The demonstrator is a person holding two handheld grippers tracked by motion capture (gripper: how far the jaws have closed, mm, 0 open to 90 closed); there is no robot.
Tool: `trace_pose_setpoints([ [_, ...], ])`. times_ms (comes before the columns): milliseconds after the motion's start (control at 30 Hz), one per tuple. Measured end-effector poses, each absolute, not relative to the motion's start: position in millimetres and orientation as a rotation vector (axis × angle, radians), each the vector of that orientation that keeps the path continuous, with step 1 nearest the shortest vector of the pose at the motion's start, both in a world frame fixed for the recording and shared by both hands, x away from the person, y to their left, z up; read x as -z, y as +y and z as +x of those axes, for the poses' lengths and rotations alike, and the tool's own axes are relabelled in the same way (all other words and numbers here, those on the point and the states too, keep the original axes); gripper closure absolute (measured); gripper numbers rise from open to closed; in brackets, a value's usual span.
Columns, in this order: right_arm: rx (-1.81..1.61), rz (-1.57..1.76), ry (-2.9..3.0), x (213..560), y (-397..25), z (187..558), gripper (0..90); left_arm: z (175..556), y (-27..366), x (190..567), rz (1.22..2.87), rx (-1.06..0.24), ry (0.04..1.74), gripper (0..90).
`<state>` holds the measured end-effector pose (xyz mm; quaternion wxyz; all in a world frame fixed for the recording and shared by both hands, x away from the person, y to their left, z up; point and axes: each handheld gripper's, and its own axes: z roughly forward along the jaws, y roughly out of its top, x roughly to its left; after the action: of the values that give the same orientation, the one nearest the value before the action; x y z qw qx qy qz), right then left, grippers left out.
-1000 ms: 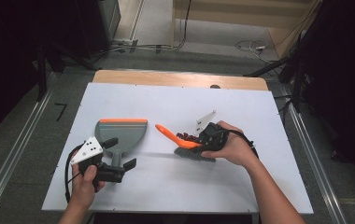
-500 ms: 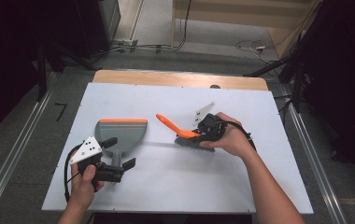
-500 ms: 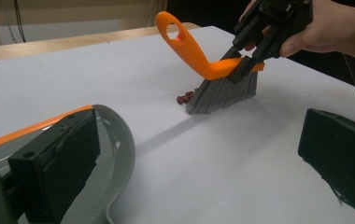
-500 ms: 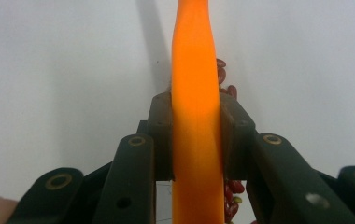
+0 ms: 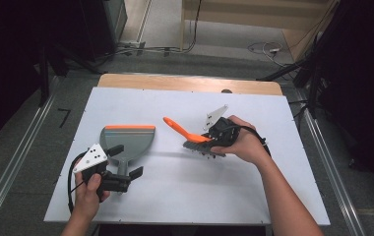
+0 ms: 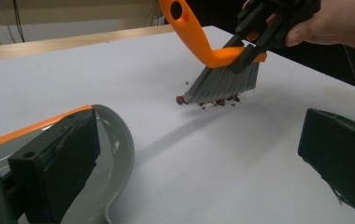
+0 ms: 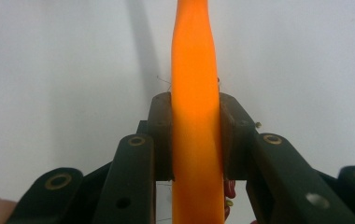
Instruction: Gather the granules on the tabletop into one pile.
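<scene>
Your right tongs are gripping the brush at its stiff orange handle; the soft bristles are flexing over red crumbs. Your left tongs are standing released astride the light dustpan handle.

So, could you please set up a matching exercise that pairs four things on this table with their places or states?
Things:
1. brush
2. dustpan
3. red crumbs
4. left gripper

States:
A. lying flat on the white table, orange strip along its far edge
B. open, jaws on either side of the dustpan's handle
C. clamped by its orange back in the right gripper
D. scattered on the table under the grey bristles

Pairs: 1-C, 2-A, 3-D, 4-B
</scene>
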<state>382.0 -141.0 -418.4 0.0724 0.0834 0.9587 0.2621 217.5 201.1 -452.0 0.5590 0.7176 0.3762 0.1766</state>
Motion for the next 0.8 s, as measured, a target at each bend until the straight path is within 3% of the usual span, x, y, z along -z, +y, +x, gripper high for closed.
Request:
trace_pose_setpoints([
  [367, -0.791, 0.239, 2.986, 424, -125, 368, 69.0, 218, 201, 452, 1.691, -0.415, 0.886, 0.0],
  [800, -0.729, 0.337, 2.933, 434, -130, 388, 69.0, 217, 202, 452, 1.693, -0.415, 0.885, 0.0],
])
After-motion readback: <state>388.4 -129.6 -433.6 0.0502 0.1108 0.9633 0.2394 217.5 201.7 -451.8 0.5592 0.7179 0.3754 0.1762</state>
